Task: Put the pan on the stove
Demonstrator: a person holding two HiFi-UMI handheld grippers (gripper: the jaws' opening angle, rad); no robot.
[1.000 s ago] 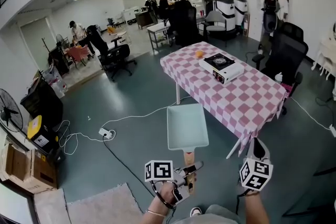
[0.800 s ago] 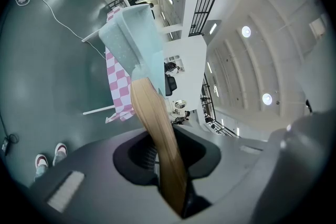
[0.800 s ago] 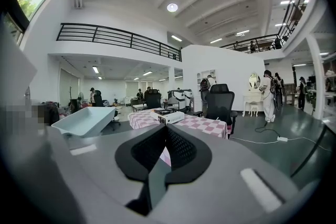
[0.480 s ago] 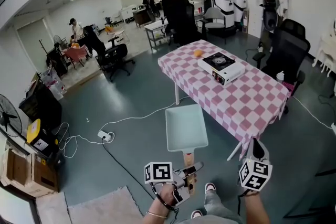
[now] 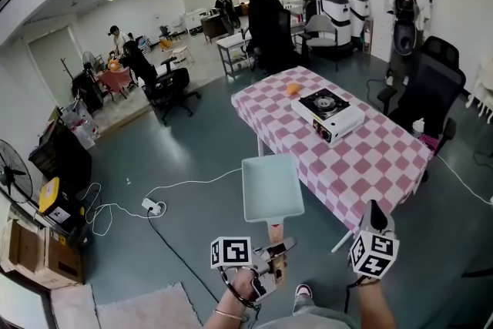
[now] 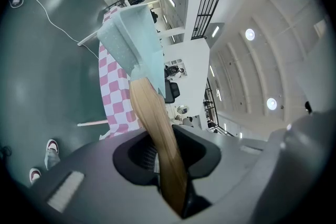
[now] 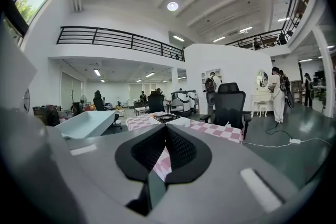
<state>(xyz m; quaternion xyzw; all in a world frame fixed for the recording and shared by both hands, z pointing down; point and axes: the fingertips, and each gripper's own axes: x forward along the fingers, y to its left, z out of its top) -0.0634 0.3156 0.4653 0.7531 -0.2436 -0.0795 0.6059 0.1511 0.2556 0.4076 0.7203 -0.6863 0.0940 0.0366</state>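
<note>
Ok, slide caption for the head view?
Left hand-held gripper holds a pale green pan by its wooden handle, short of the checkered table bearing the stove; right hand-held gripper empty.

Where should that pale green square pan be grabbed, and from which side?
By the wooden handle, coming from its free end: the pan itself looks too wide, while the handle is narrow and sticks straight out. The left tongs are clamped on it just so.

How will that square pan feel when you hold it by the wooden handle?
Probably stiff: the pan juts straight out from the left hand-held gripper without sagging. Likely front-heavy, since only the end of its wooden handle is pinched, so it may want to dip. The smooth handle could twist in the grip.
</note>
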